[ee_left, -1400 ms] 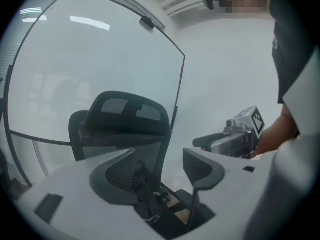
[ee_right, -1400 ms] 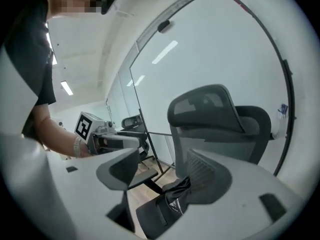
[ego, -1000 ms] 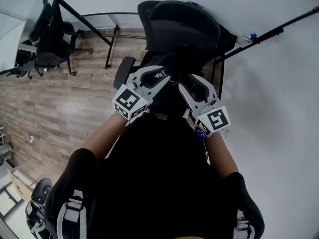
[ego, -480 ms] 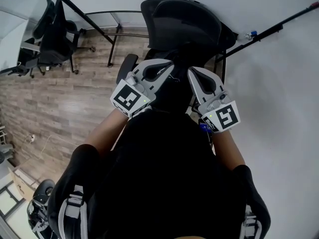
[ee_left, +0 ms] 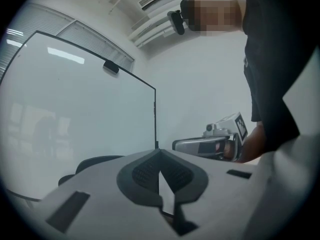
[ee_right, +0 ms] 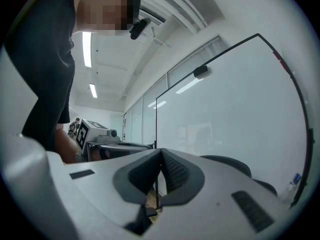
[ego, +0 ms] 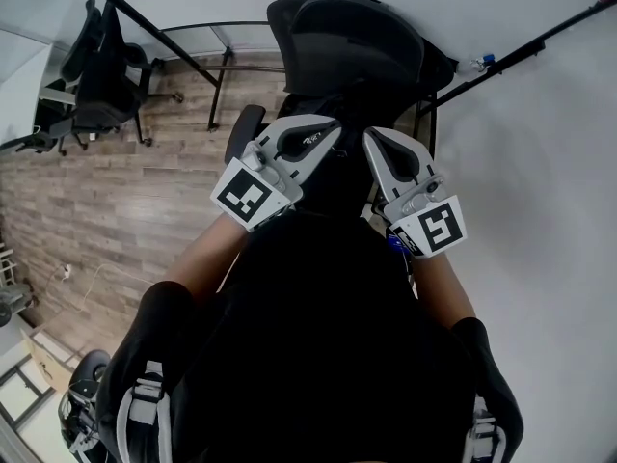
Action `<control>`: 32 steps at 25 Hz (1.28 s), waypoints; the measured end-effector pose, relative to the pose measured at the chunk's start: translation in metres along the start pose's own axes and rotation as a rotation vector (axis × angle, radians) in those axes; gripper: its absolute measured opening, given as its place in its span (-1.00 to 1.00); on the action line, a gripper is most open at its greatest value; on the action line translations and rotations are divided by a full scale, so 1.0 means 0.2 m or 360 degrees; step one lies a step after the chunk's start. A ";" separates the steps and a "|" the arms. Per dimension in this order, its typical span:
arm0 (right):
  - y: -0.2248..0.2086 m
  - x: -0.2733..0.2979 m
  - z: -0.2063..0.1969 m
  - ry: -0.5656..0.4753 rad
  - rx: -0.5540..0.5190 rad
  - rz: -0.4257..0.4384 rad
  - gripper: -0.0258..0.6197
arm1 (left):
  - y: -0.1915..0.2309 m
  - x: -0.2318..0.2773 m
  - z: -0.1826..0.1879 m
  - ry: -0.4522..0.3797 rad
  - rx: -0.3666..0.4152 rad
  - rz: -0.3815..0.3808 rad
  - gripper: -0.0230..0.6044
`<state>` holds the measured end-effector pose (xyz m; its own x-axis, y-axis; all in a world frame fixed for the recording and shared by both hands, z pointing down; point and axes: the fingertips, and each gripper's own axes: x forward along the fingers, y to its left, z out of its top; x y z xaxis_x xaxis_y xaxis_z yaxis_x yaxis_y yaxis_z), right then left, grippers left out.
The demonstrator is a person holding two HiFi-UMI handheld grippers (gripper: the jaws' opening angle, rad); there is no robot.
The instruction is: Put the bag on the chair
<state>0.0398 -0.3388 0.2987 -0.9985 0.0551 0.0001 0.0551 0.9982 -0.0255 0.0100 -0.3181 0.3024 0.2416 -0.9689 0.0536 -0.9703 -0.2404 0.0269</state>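
On the seat of the chair (ego: 352, 41), low between the two tools: the bag (ego: 335, 179), seen from the head view only as a black bulk. Black on black there, so no telling its long axis, which way it faces, or what cloth it is. Nothing of it between either pair of jaws.

Left tongs (ego: 331, 128) shut tight, dark ribbed pads (ee_left: 145, 173) meeting at the tips with nothing gripped. Right tongs (ego: 374, 139) likewise shut and empty, jaws only just drawn fully together, pads (ee_right: 175, 171) tip to tip. Both held level over the seat, aimed toward the chair back, side by side and near each other.

Smooth pale-grey plastic shells, rounded. At the rear of each, a marker cube (ego: 246, 198) with square black-and-white patterns. A small dark logo on the left shell, too small to read.

Chair black throughout: curved mesh back and headrest, padded armrest (ego: 241, 131) to the left in the head view.

Beyond the chair and along the right, a large white panel (ee_right: 225, 114), plain and matt, edged by a thin black frame.

To the left, floor (ego: 125, 201) of grey-brown wood-look planks. Far upper left, a second office chair (ego: 96, 66), also black.

Across the bottom of the head view, the person's black short-sleeved top (ego: 318, 355), forearms bare.
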 end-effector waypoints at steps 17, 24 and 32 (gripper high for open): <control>-0.02 -0.01 -0.04 -0.0002 0.0068 -0.0073 -0.92 | 0.00 -0.04 -0.02 -0.0035 0.0025 0.0056 -0.91; -0.03 -0.02 -0.06 0.0022 0.0075 -0.0096 -0.92 | 0.04 -0.04 -0.02 -0.0023 -0.0001 0.0067 -0.91; -0.04 -0.04 -0.07 0.0024 0.0074 -0.0110 -0.92 | 0.01 -0.04 -0.04 -0.0015 0.0016 0.0043 -0.91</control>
<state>0.0480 -0.3460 0.3132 -0.9997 -0.0130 0.0186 -0.0143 0.9973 -0.0714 0.0059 -0.3107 0.3104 0.2150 -0.9756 0.0445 -0.9766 -0.2145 0.0158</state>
